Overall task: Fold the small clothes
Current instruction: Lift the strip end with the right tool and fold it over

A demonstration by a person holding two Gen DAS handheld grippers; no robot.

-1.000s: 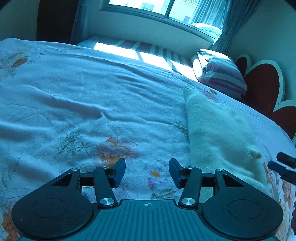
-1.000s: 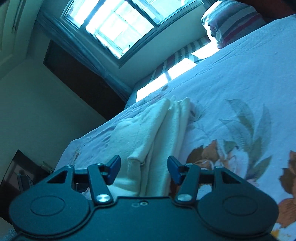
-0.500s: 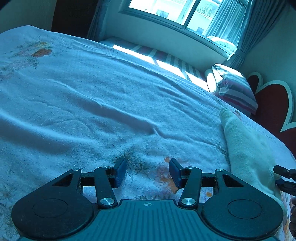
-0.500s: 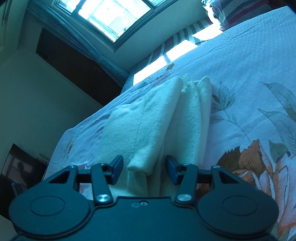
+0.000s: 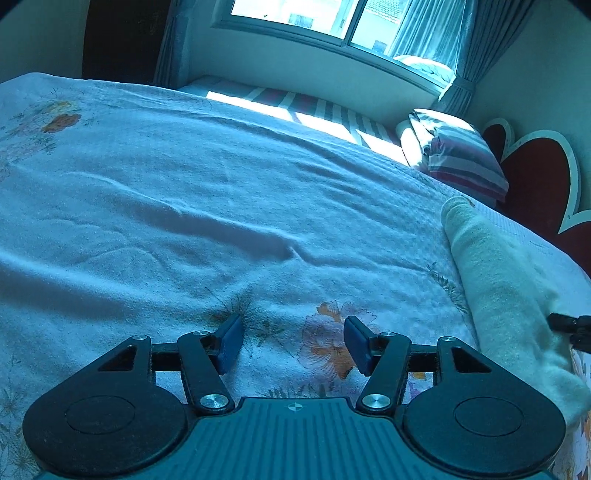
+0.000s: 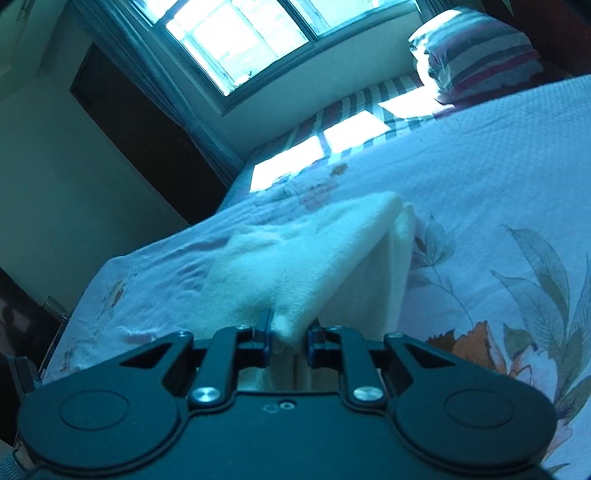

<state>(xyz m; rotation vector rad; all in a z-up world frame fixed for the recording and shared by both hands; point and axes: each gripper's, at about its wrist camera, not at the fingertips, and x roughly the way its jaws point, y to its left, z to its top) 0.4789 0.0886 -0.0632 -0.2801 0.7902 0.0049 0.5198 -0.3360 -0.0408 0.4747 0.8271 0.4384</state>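
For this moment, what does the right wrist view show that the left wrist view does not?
Only the right wrist view: the right gripper has just been closing, and its fingers pinch a corner of the cream garment, lifting it off the bed.

Only the left wrist view: the left gripper, just opened wider, with nothing between its fingers, over the floral bedspread; the red heart-shaped headboard.

Both: the garment, bedspread, window and striped pillow.
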